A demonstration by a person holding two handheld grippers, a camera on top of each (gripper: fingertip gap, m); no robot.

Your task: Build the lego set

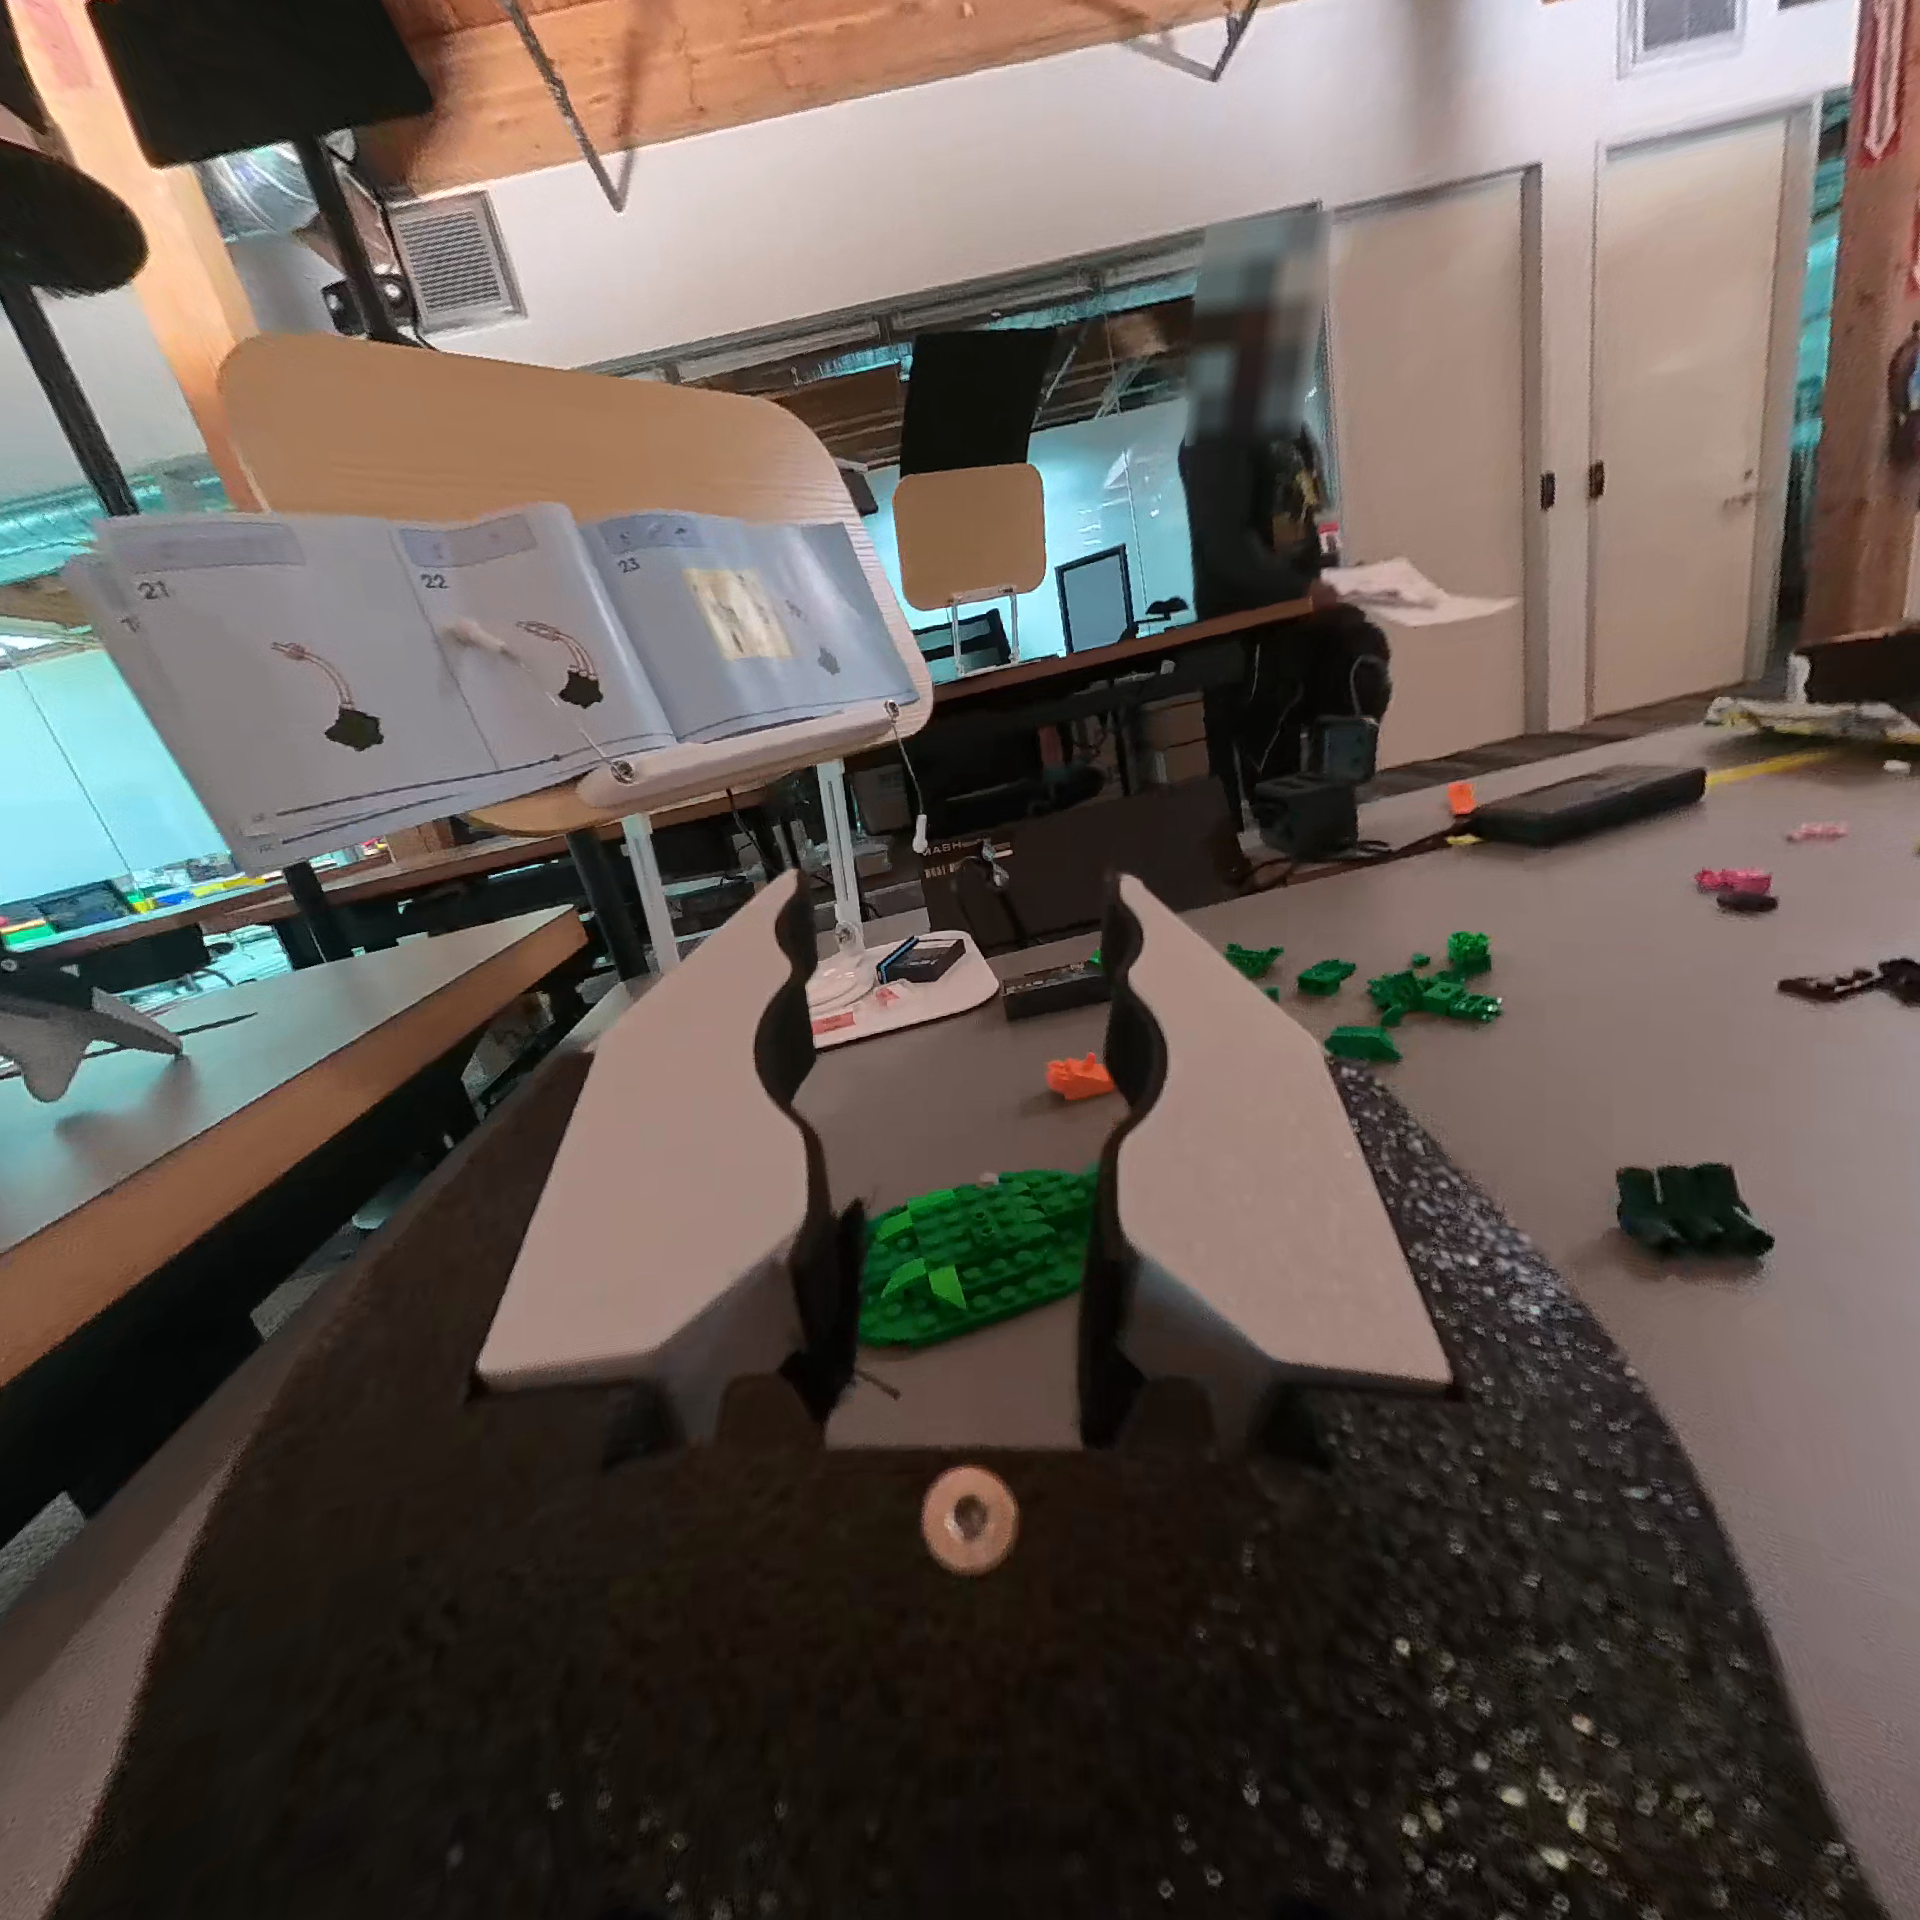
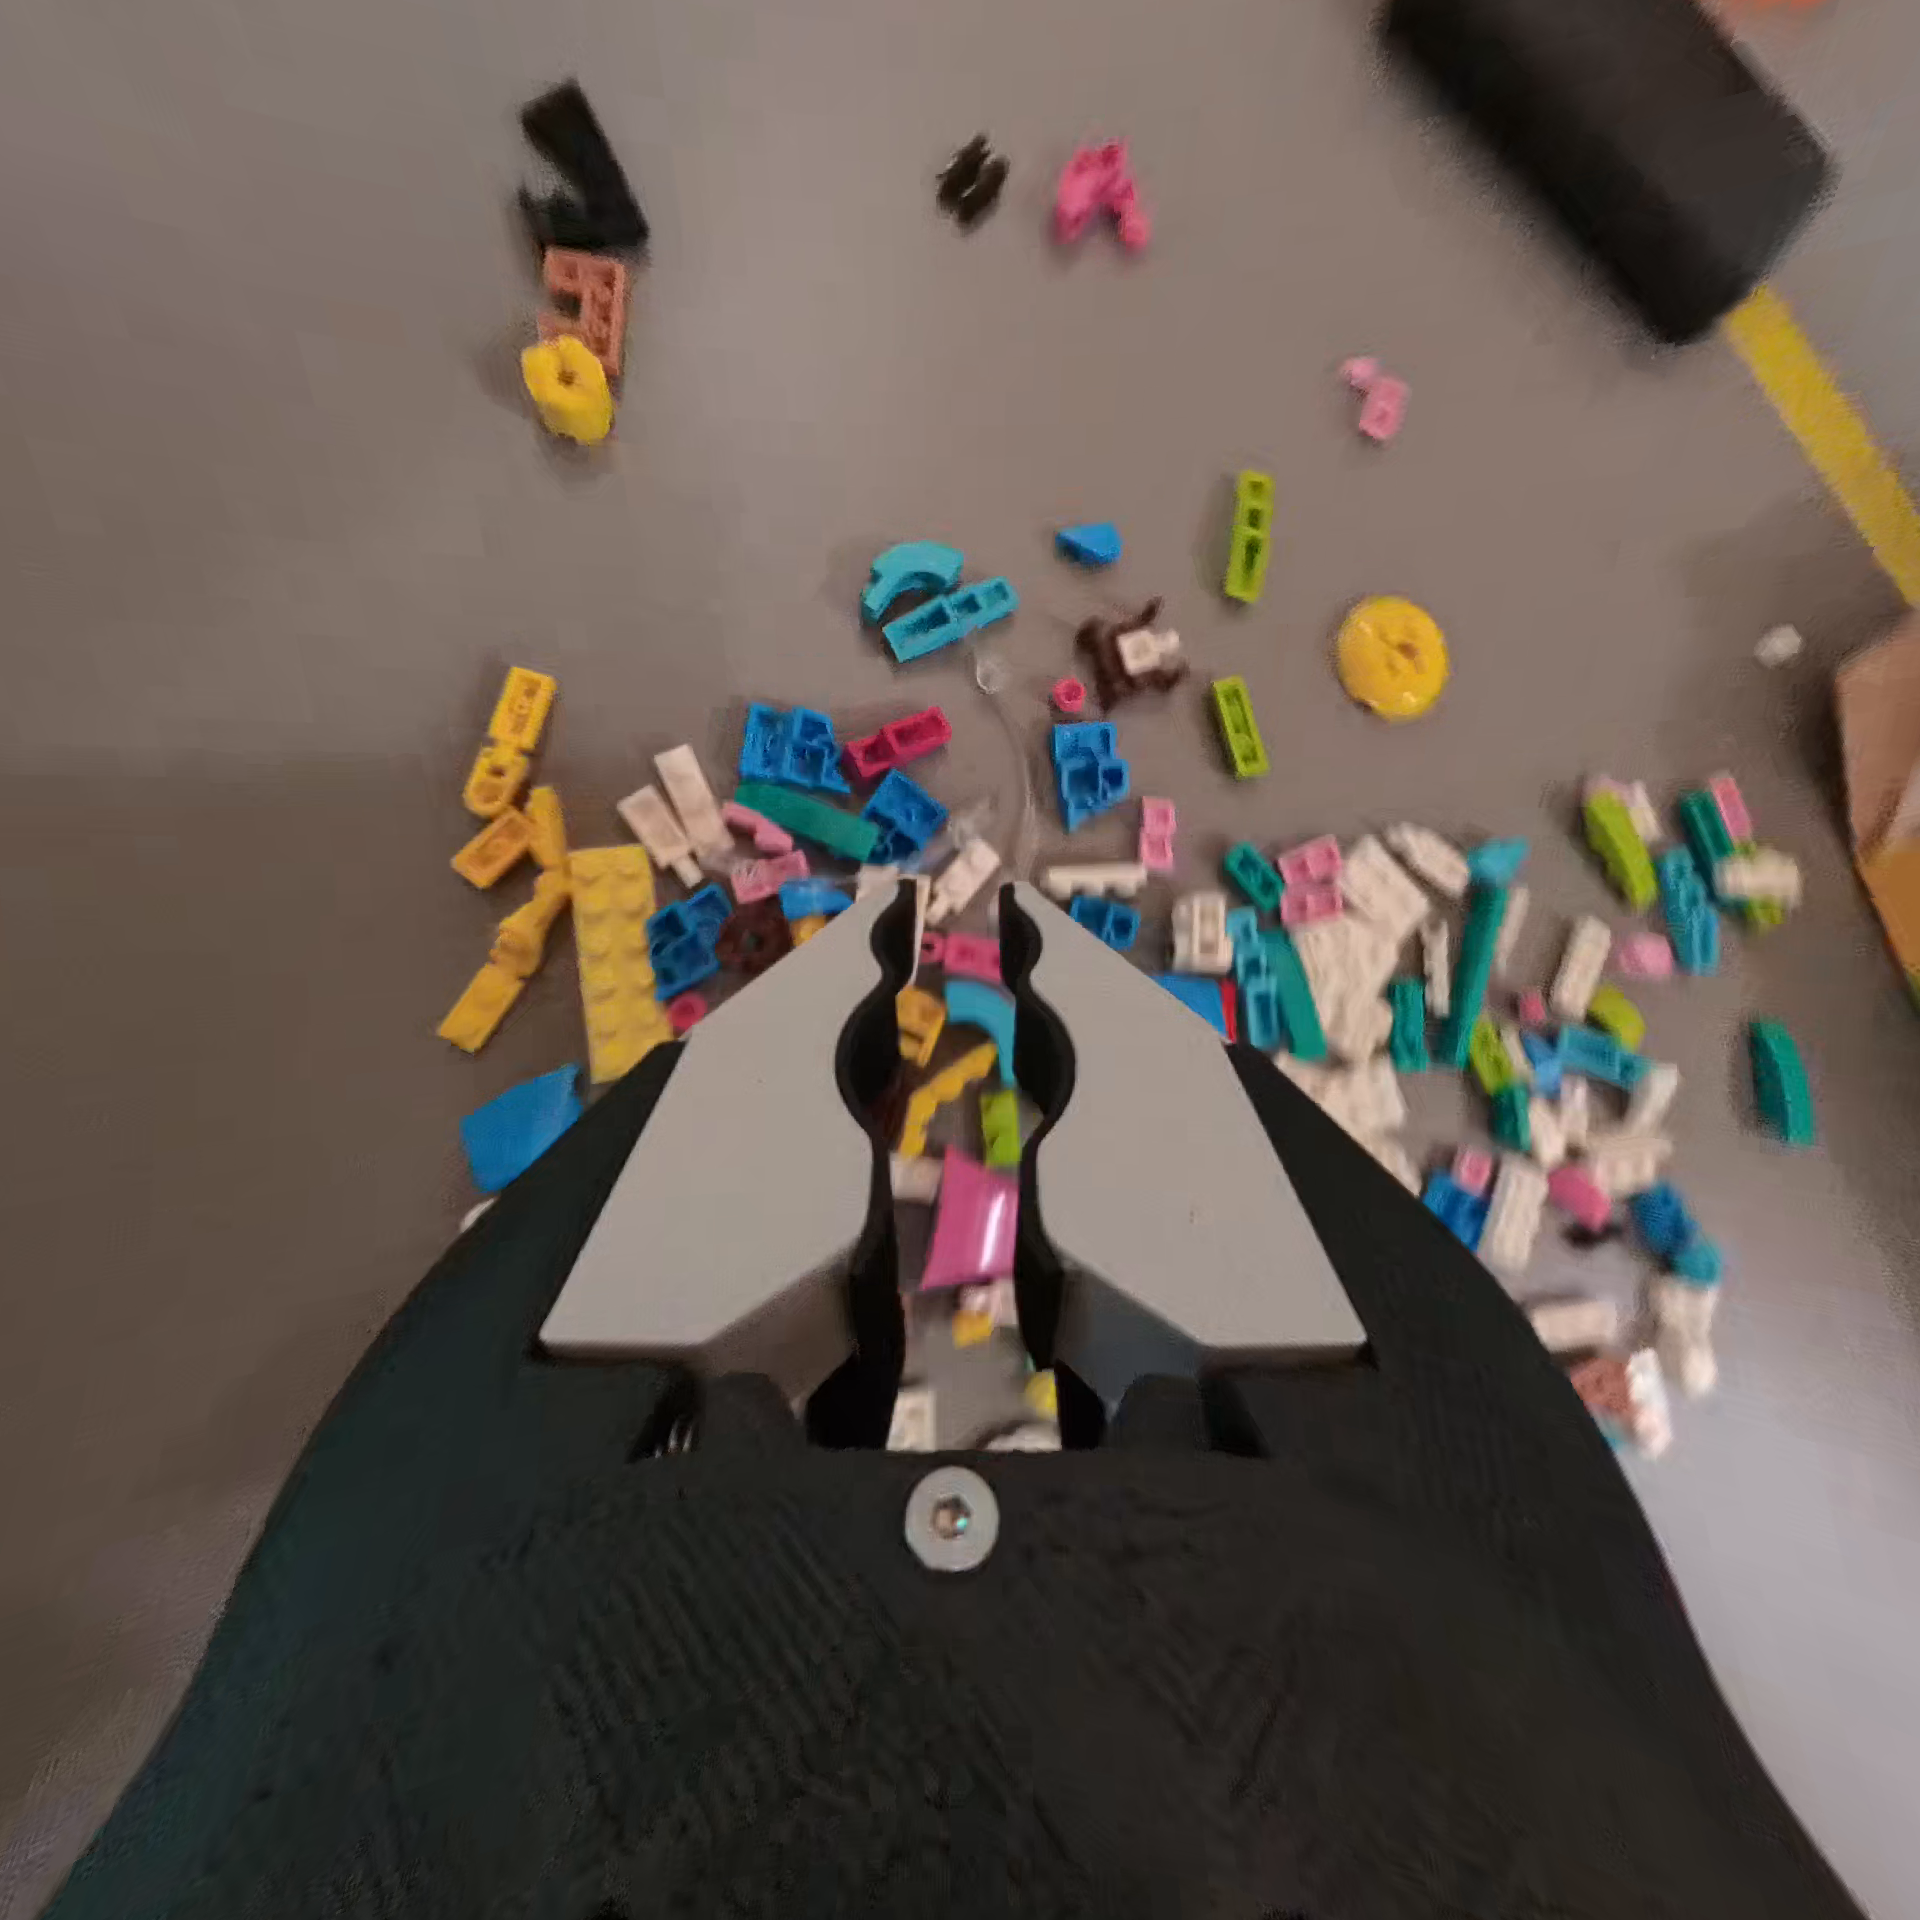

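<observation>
**A:** What sits closest to the left camera?

**B:** The left gripper [image 1: 956,925] itself, grey fingers spread wide and holding nothing. Between its fingers, low near their base, lies the green lego base plate [image 1: 971,1252] on the grey table [image 1: 1558,1091], with lighter green leaf pieces fixed on top.

**A:** And past the fingertips?

**B:** An orange piece [image 1: 1081,1075] just beside the right finger, loose green bricks [image 1: 1423,987] farther right, and a dark green piece [image 1: 1688,1221] off to the right side. Ahead and to the left, the instruction booklet [image 1: 468,665] lies open on a wooden stand.

**A:** The right one?

**B:** The right gripper [image 2: 961,894] hangs above a pile of mixed bricks [image 2: 1351,987], its fingers nearly together with a narrow gap at the tips. Whether they pinch anything, I cannot tell; the view is blurred. A pink slope piece [image 2: 971,1221] shows through the gap near the finger bases, a long yellow plate [image 2: 618,956] lies left of the tips, and a round yellow piece [image 2: 1392,657] ahead to the right.
</observation>
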